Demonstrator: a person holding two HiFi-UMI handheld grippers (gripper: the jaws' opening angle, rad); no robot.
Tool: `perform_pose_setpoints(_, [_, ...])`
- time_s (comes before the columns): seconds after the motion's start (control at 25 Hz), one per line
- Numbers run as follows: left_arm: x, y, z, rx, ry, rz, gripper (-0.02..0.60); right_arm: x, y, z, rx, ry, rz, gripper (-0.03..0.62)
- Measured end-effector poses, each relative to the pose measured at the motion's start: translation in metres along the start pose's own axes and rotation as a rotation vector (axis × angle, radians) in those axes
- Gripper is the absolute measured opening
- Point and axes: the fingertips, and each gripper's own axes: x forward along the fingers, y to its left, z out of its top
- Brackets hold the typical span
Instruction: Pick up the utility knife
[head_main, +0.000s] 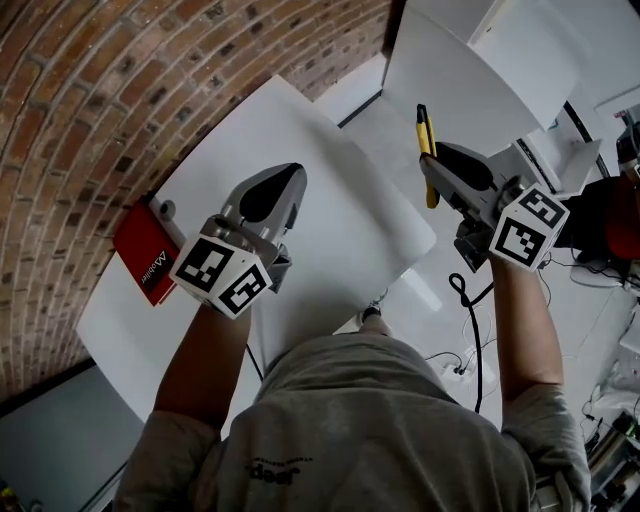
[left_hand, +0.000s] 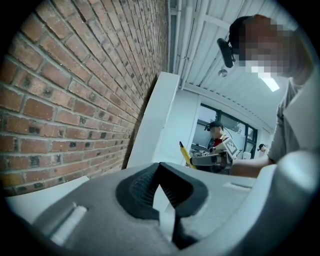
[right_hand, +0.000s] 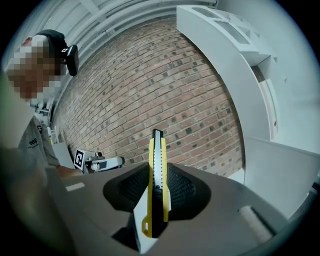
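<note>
The utility knife (head_main: 427, 150) is yellow and black, and my right gripper (head_main: 447, 172) is shut on it, holding it in the air past the right edge of the white table (head_main: 330, 215). In the right gripper view the knife (right_hand: 158, 165) stands upright between the black pads (right_hand: 182, 187), its tip sticking out beyond them. My left gripper (head_main: 272, 195) hovers over the table's middle with its jaws together and nothing in them. The left gripper view shows its pad tips (left_hand: 145, 187) meeting, with the right gripper (left_hand: 212, 159) and the knife (left_hand: 185, 154) in the distance.
A red booklet (head_main: 147, 250) lies at the table's left edge by the brick wall (head_main: 90, 90). White shelving (head_main: 490, 60) stands beyond the table on the right. A black cable (head_main: 470, 300) loops on the floor under my right arm.
</note>
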Motion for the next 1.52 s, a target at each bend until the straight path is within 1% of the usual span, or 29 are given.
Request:
perform_pose_setpoints(0.52, [-0.009,0.007,-0.007,-0.020,0.009,0.006,-0.002,0.015,0.006,-0.011,0.014,0.026,0.016,0.124])
perform_pose_setpoints(1.52, [-0.012,0.014,-0.005,-0.029,-0.010,0.018,-0.002,0.027,0.006,-0.008,0.014,0.032,0.034,0.126])
